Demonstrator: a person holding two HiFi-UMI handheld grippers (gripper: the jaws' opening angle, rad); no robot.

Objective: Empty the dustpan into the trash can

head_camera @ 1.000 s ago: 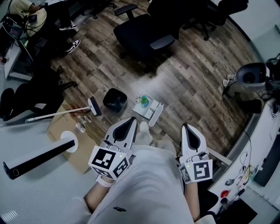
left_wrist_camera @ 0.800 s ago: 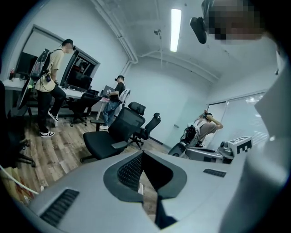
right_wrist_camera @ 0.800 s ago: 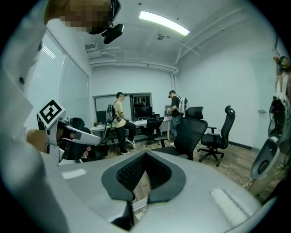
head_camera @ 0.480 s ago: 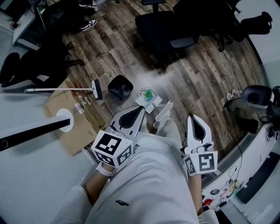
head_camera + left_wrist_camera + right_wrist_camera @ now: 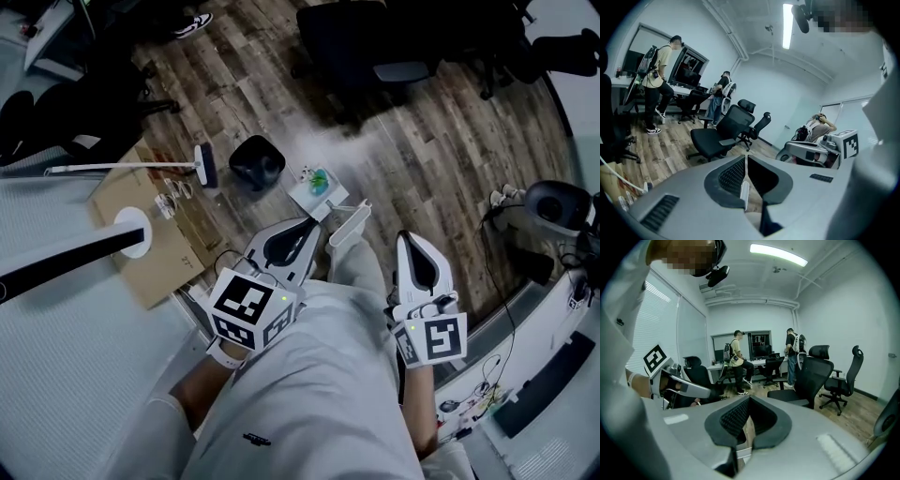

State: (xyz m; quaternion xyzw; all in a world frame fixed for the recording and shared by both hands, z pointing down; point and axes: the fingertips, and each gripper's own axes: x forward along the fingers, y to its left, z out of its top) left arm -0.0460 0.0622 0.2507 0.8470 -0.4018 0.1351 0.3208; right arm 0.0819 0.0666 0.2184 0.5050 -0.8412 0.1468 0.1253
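Observation:
The white dustpan (image 5: pixel 317 190) lies on the wood floor with bits of coloured litter in it, and its long white handle (image 5: pixel 349 225) points toward me. Just left of the pan stands the small black trash can (image 5: pixel 256 161). My left gripper (image 5: pixel 316 224) is shut and empty, its tip close beside the near end of the handle. My right gripper (image 5: pixel 409 237) is shut and empty too, right of the handle and apart from it. Both gripper views show jaws closed, left (image 5: pixel 746 158) and right (image 5: pixel 749 400), with a sliver of white showing below the left jaws.
A broom (image 5: pixel 204 166) lies on the floor left of the can, its pole running left over a cardboard sheet (image 5: pixel 155 253). Black office chairs (image 5: pixel 352 42) stand beyond. People stand at desks at the back (image 5: pixel 737 359). A white counter with cables (image 5: pixel 553 356) runs along the right.
The head view has swung so the dustpan and can sit higher in the frame. My left gripper has sunk closer to the dustpan handle. The right gripper shifted sideways. Both stayed shut.

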